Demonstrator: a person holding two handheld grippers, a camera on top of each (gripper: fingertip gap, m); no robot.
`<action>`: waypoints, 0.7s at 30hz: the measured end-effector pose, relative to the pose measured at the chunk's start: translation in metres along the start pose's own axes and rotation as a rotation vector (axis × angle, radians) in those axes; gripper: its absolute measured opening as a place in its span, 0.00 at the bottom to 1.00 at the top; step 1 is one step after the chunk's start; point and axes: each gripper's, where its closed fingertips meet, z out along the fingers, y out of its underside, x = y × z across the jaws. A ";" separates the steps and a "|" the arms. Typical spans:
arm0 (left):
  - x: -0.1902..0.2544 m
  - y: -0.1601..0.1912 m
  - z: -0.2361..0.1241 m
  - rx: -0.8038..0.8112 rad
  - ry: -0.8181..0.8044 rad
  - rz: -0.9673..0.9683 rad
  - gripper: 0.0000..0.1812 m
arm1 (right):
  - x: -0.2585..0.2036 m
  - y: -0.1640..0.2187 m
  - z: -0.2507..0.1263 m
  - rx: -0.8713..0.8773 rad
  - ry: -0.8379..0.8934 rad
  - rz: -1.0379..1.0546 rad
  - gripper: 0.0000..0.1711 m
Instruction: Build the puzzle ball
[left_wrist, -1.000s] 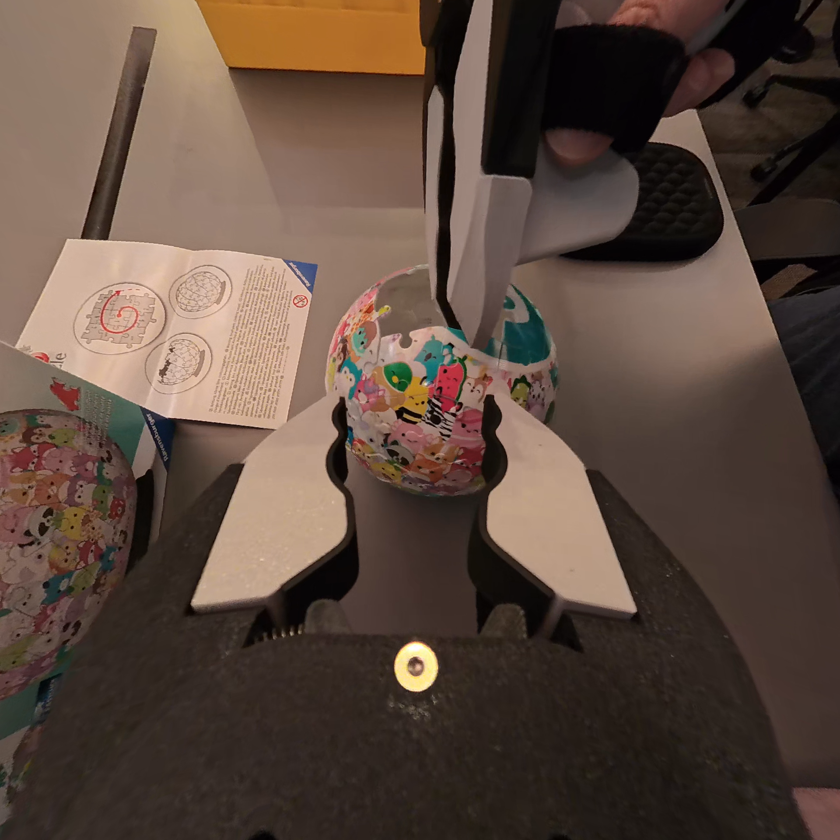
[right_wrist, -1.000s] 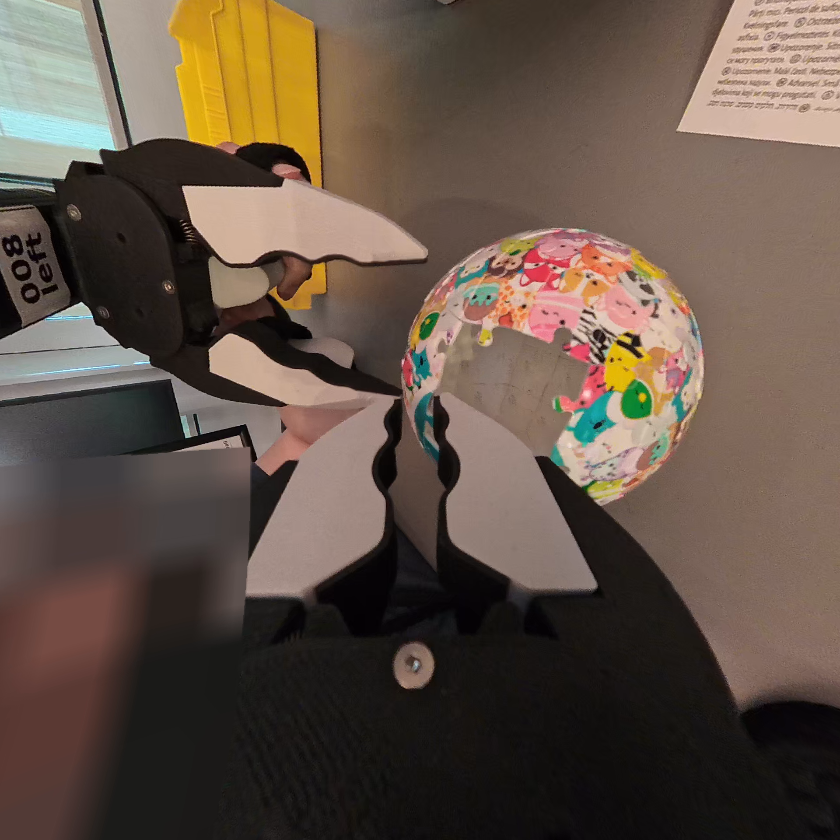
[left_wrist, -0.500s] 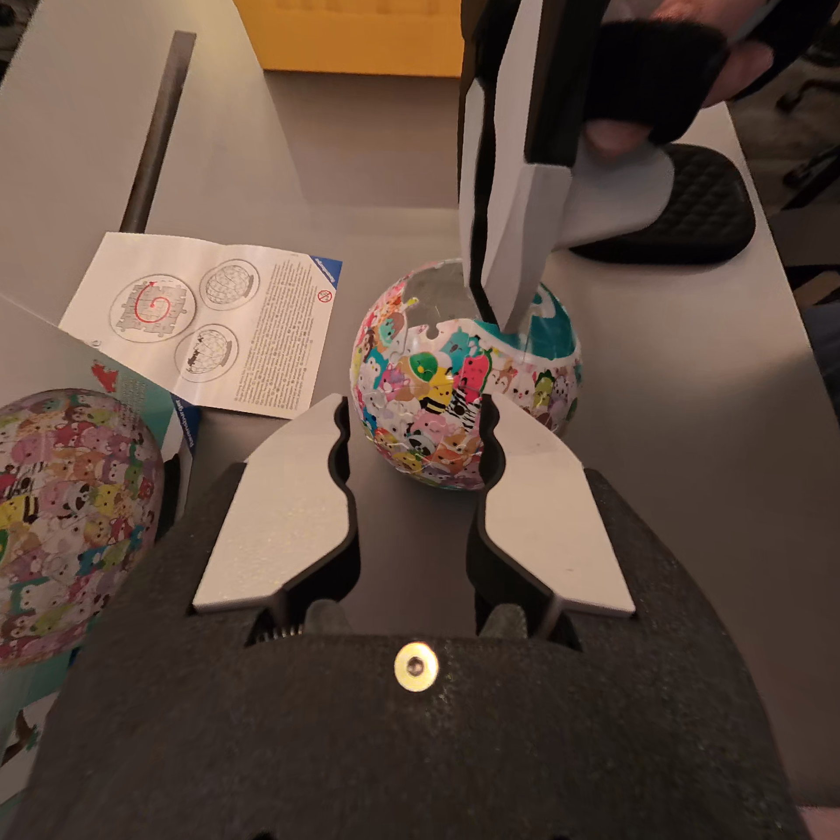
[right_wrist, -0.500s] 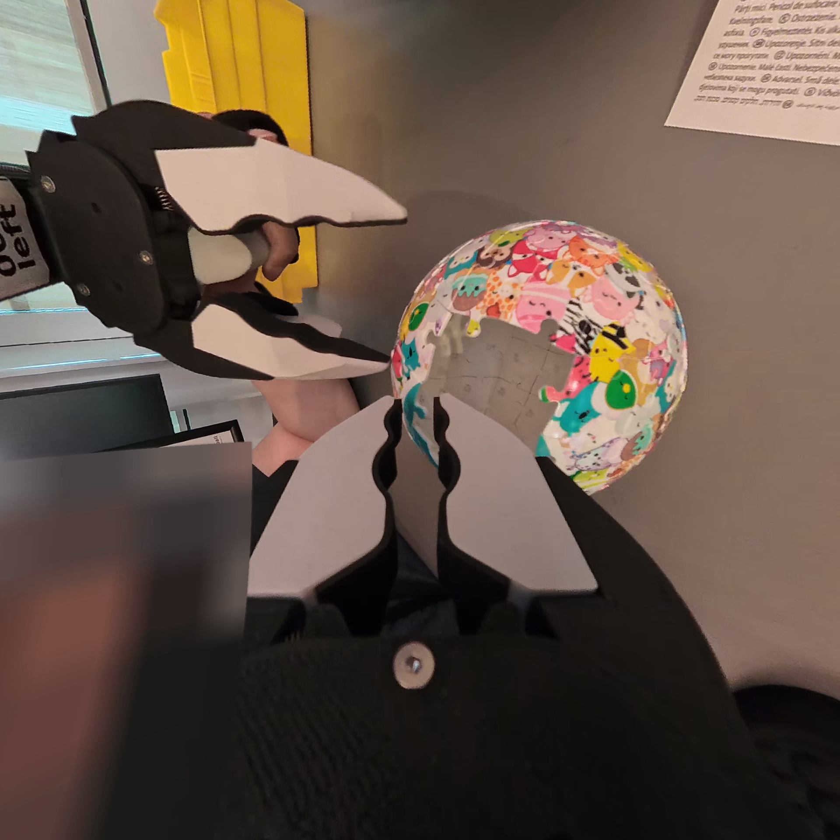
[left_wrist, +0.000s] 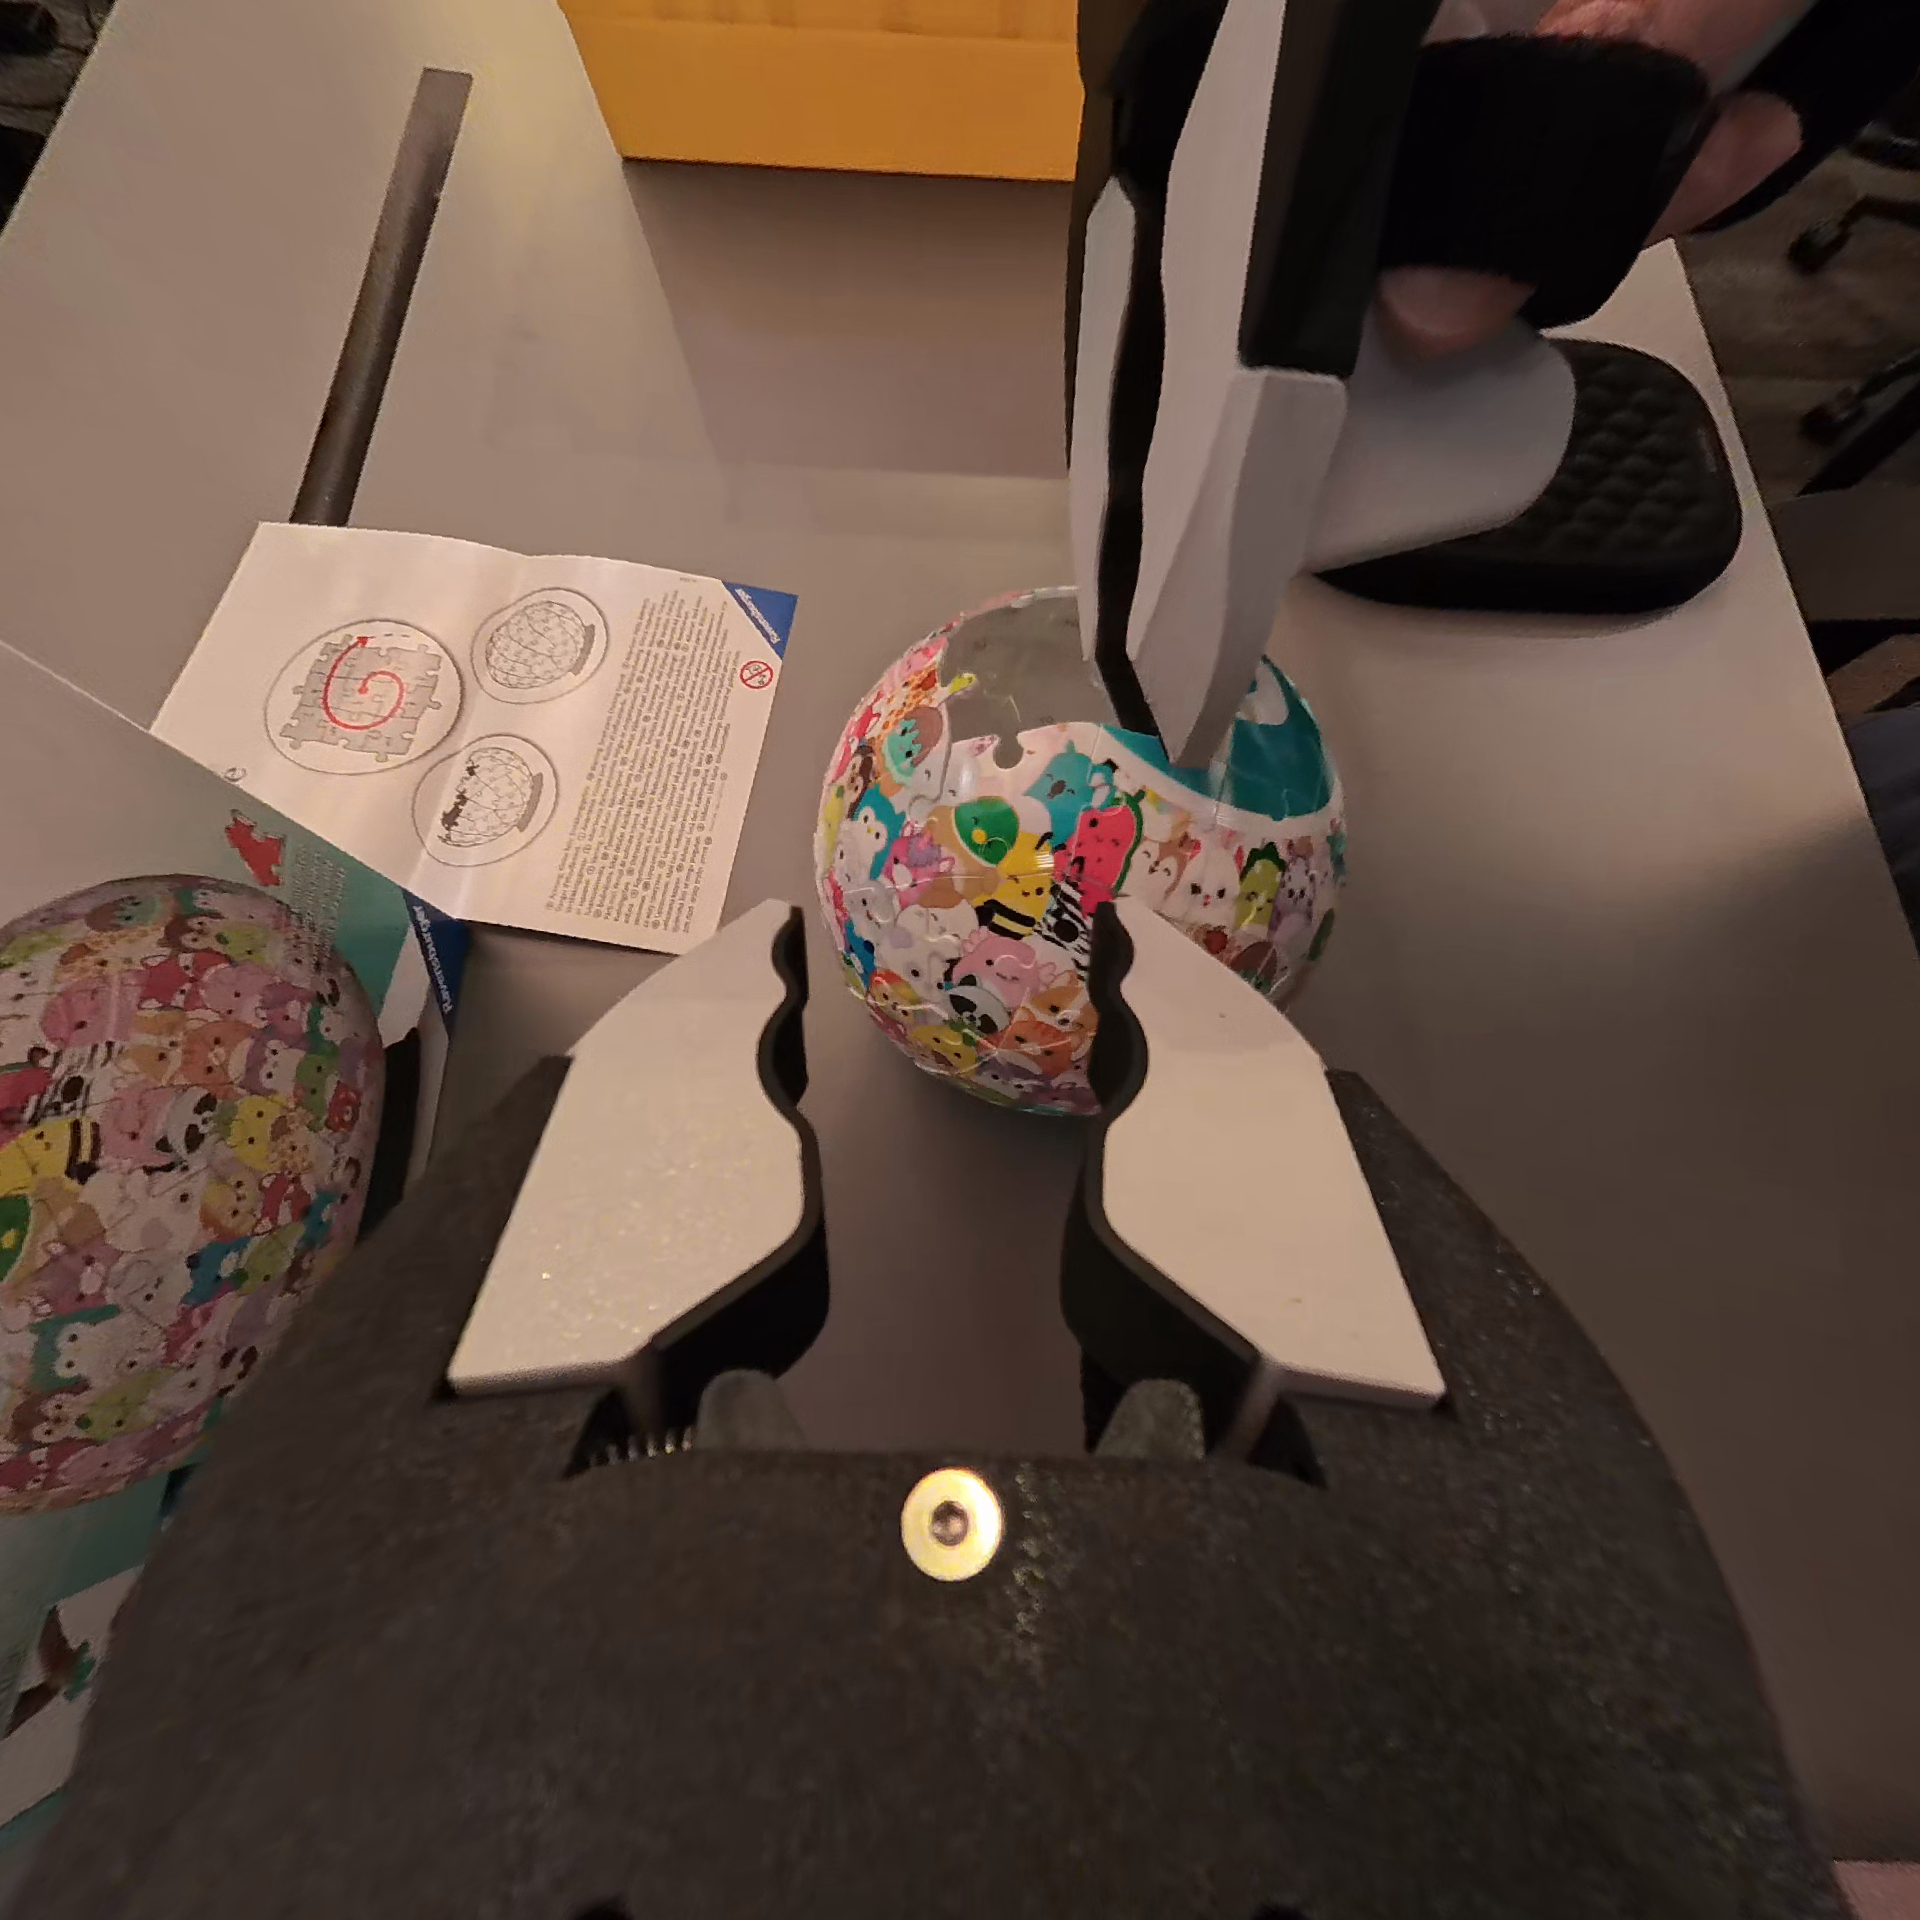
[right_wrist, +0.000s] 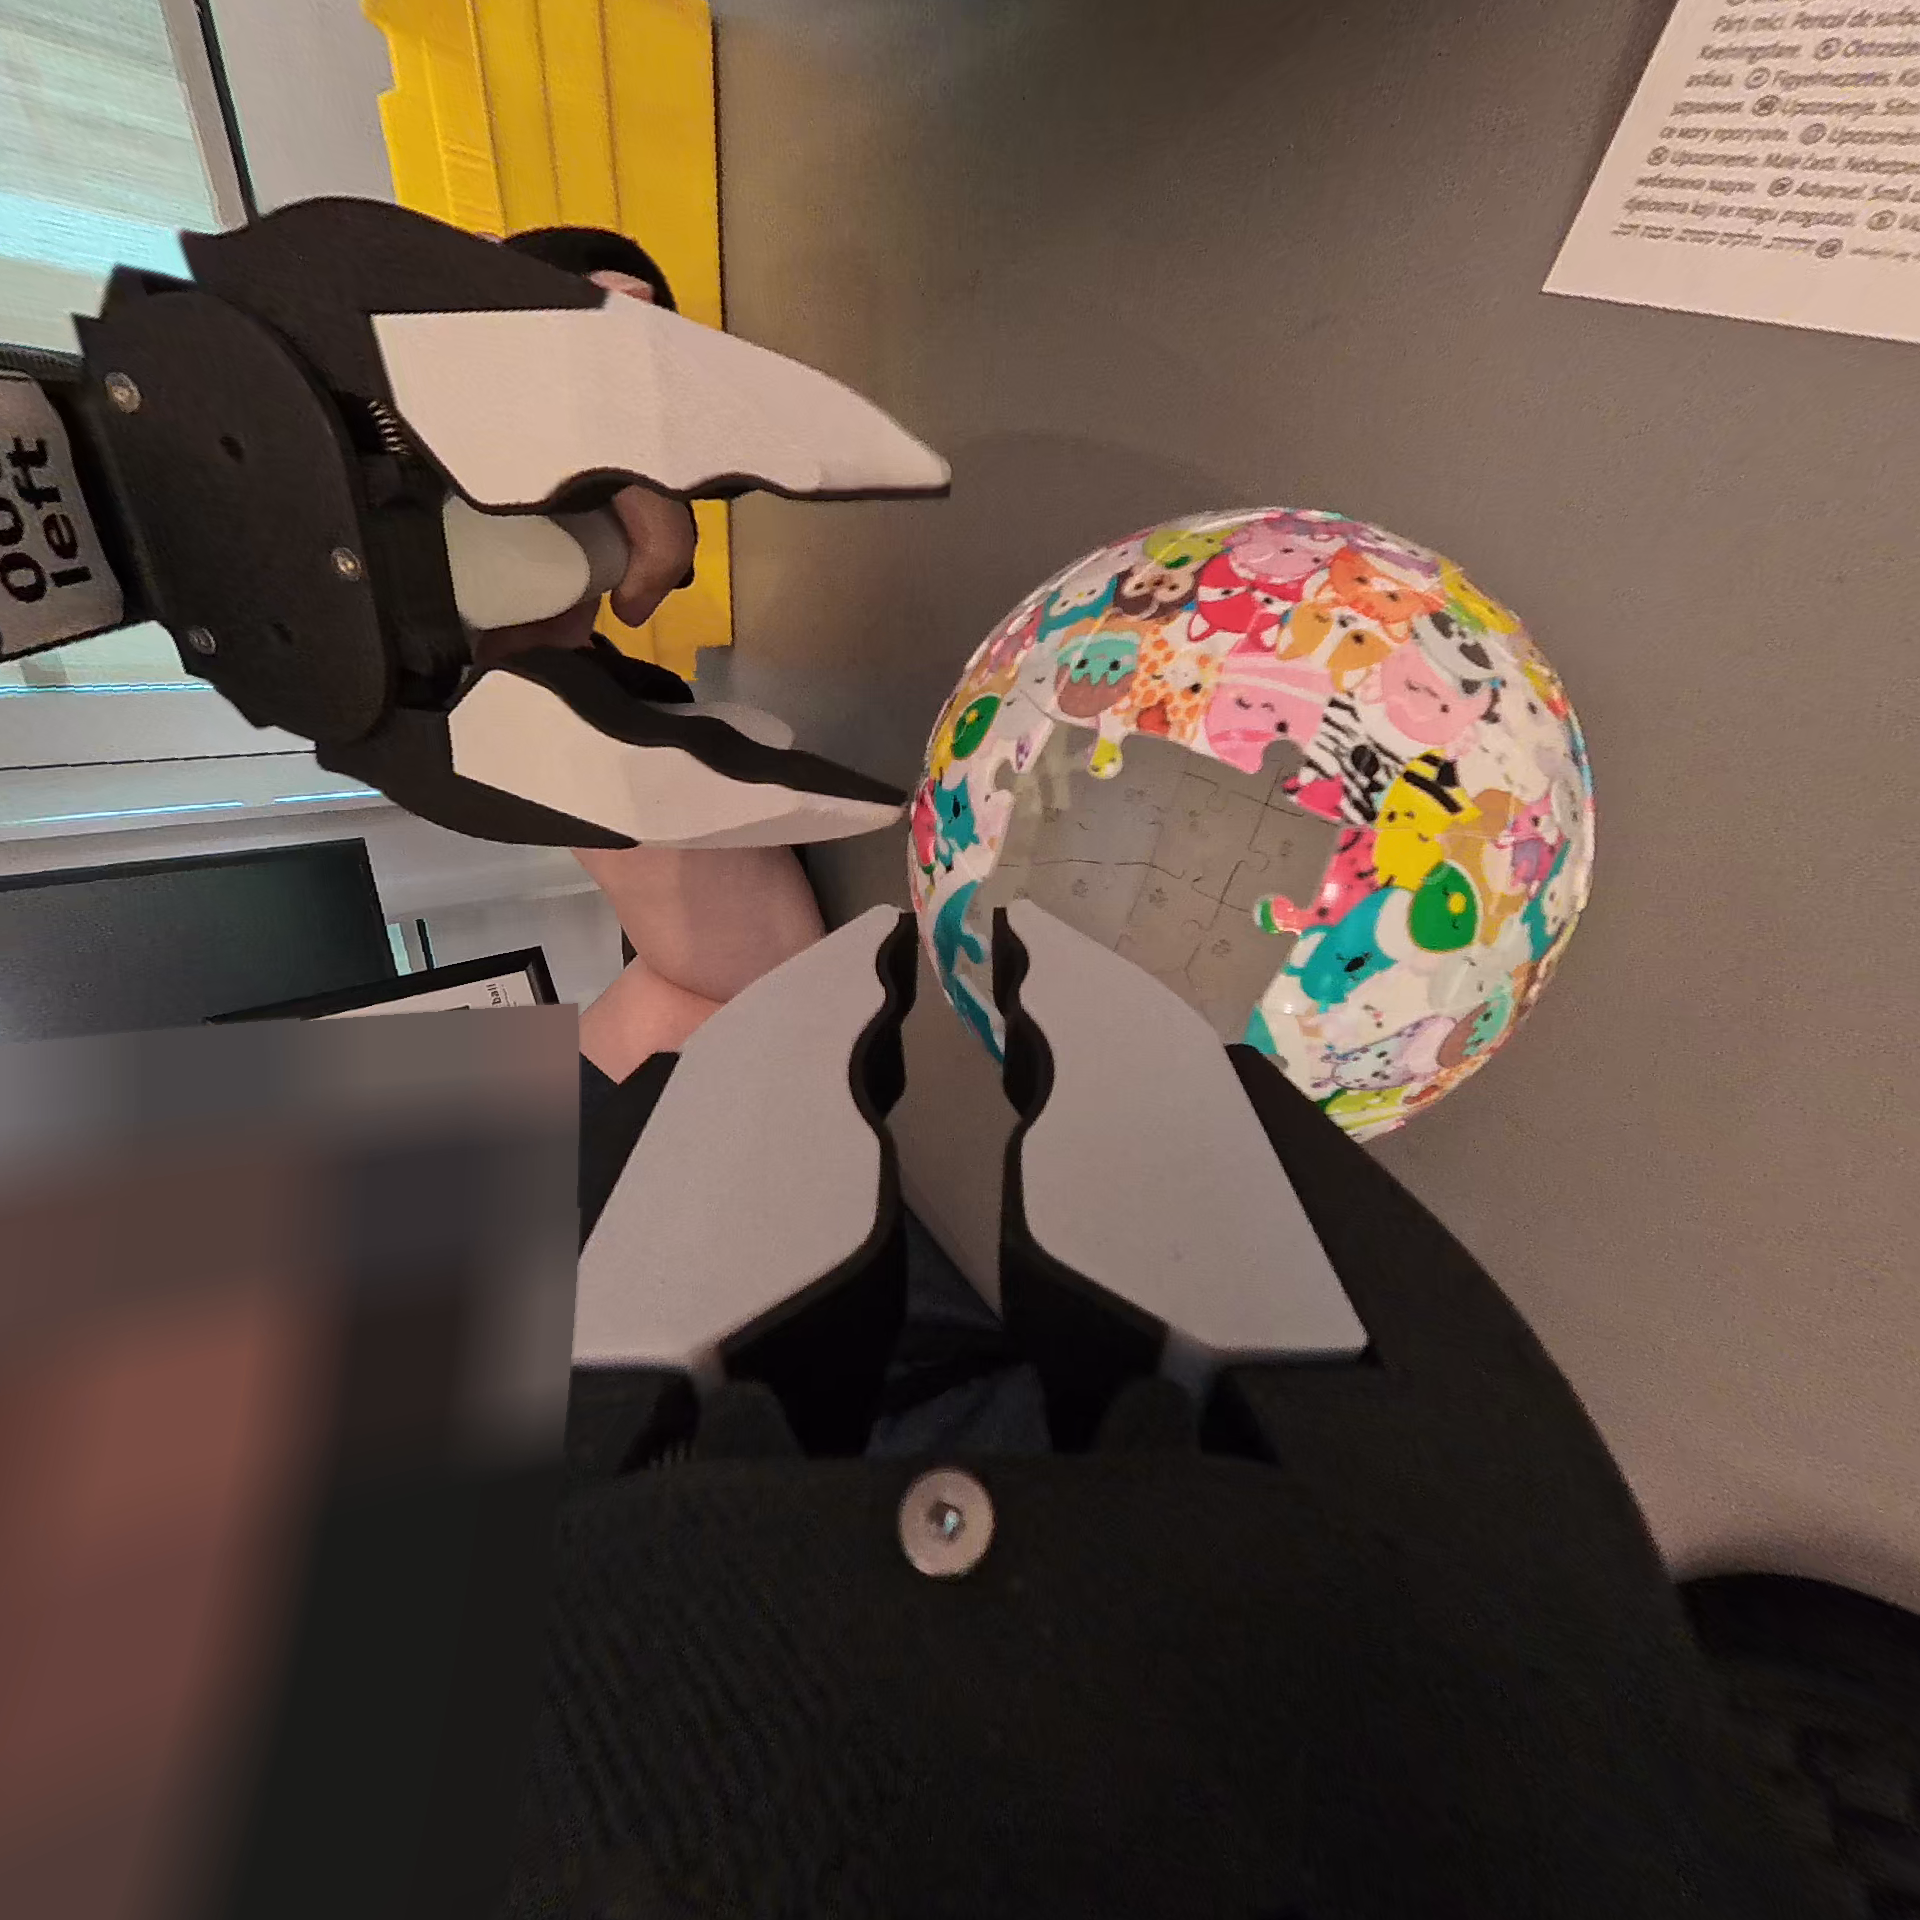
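The puzzle ball, covered in colourful cartoon animals, rests on the grey table. A jagged hole at its top shows the grey inside. My left gripper is open and empty, its fingertips on either side of the ball's near face. In the right wrist view the left gripper shows open, its lower tip at the ball's side. My right gripper comes down from above and is nearly shut on the ball's teal rim beside the hole; it also shows in the left wrist view.
A folded instruction leaflet lies left of the ball. The puzzle box with a ball picture stands at the near left. A yellow bin is at the back, a black padded rest at the right, and a dark bar at the far left. Spacing between my two grippers at the tips: around 5 cm.
The left gripper has shifted a little, so the ball sits slightly further right in its view and more of the box shows. The right gripper keeps its hold on the rim.
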 end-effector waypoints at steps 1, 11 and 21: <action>0.001 0.000 0.001 0.002 0.008 -0.006 0.28 | 0.000 0.000 0.000 -0.001 -0.001 0.002 0.09; 0.001 -0.001 0.001 -0.002 0.004 0.001 0.28 | 0.000 0.000 -0.001 -0.001 0.000 -0.001 0.09; 0.004 -0.004 0.000 0.027 0.036 -0.013 0.28 | 0.000 0.001 -0.001 -0.002 -0.011 0.004 0.09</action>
